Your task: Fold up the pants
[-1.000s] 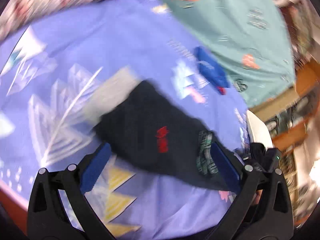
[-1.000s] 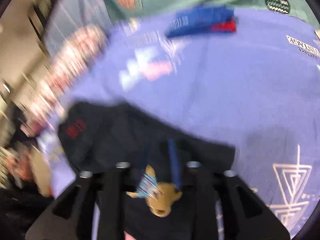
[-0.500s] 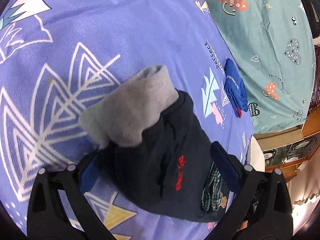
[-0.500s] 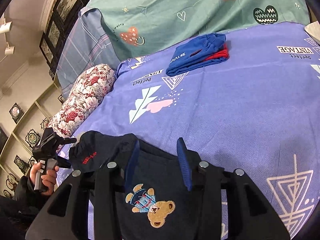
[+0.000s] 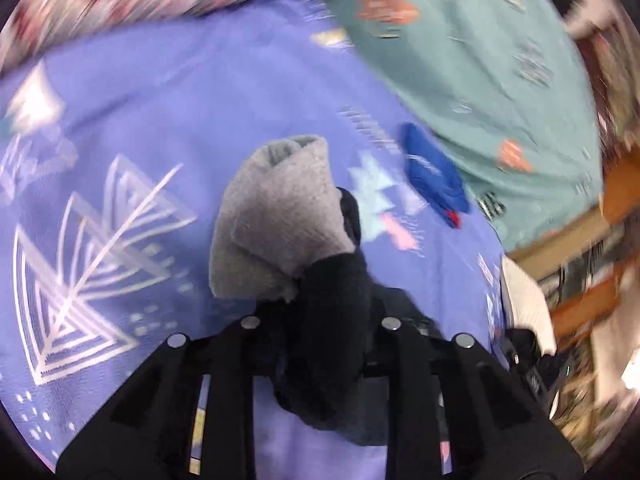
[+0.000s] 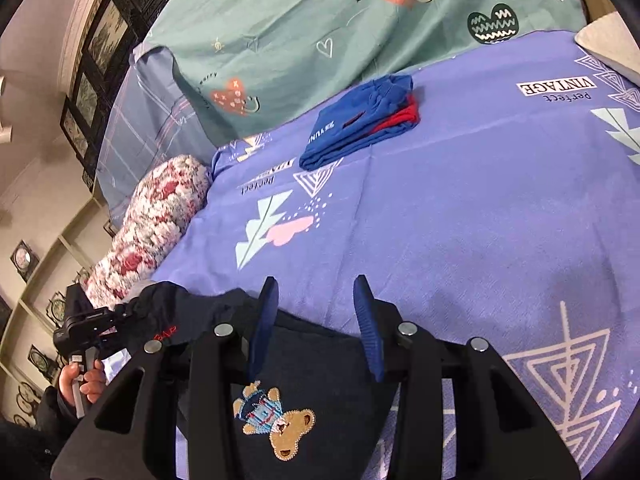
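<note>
- While the dark navy fleece pants (image 6: 304, 364) lie on the purple patterned bedsheet (image 6: 460, 220), the left gripper (image 5: 316, 332) has just been closing its fingers and now clamps a bunched fold of that fabric, grey lining (image 5: 276, 216) turned outward above it.
- The right gripper (image 6: 316, 320) rests over the pants near an embroidered teddy bear patch (image 6: 276, 416); its blue fingers (image 6: 366, 328) stand apart, and whether cloth is pinched between them cannot be told.
- A folded blue-and-red garment (image 6: 360, 120) sits well apart, near the teal heart-print sheet (image 6: 360, 16).
- A floral pillow (image 6: 152, 224) lies at the bed's edge.
</note>
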`<move>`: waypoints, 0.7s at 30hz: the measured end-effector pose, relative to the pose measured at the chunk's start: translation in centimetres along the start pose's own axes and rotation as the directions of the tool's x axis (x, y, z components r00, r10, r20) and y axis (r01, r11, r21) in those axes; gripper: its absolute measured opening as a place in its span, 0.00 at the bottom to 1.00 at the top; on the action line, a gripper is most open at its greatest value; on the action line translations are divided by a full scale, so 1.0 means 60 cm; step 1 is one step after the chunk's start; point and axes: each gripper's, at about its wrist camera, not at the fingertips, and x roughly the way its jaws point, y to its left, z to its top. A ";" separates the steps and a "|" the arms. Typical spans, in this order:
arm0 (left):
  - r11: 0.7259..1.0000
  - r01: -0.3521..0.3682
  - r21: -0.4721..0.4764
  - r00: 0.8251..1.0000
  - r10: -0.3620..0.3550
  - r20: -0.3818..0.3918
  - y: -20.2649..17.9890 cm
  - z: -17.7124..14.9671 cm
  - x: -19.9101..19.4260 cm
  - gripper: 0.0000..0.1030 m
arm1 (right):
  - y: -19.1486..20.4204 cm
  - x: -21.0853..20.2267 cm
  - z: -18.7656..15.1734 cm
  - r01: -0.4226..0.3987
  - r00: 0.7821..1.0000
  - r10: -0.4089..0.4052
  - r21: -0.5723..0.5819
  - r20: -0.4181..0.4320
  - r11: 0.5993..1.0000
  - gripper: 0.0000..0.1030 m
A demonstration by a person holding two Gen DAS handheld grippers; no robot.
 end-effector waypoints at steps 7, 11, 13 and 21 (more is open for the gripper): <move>0.821 0.210 0.531 0.976 -0.142 -0.168 -0.300 -0.131 0.021 0.24 | -0.004 -0.044 0.024 -0.059 0.998 0.059 0.040 0.024 0.997 0.44; 0.779 0.263 0.569 0.900 0.015 -0.437 -0.326 -0.226 0.165 0.33 | -0.015 -0.050 0.003 -0.134 0.989 0.143 0.163 -0.042 0.977 0.92; 0.775 0.270 0.571 0.893 0.020 -0.450 -0.321 -0.242 0.179 0.36 | -0.018 -0.035 -0.019 -0.143 0.976 0.172 0.200 -0.135 0.969 0.92; 0.699 0.401 0.592 0.893 -0.154 -0.423 -0.316 -0.223 0.054 0.97 | 0.029 -0.022 -0.047 -0.183 0.939 0.222 0.166 -0.263 0.969 0.92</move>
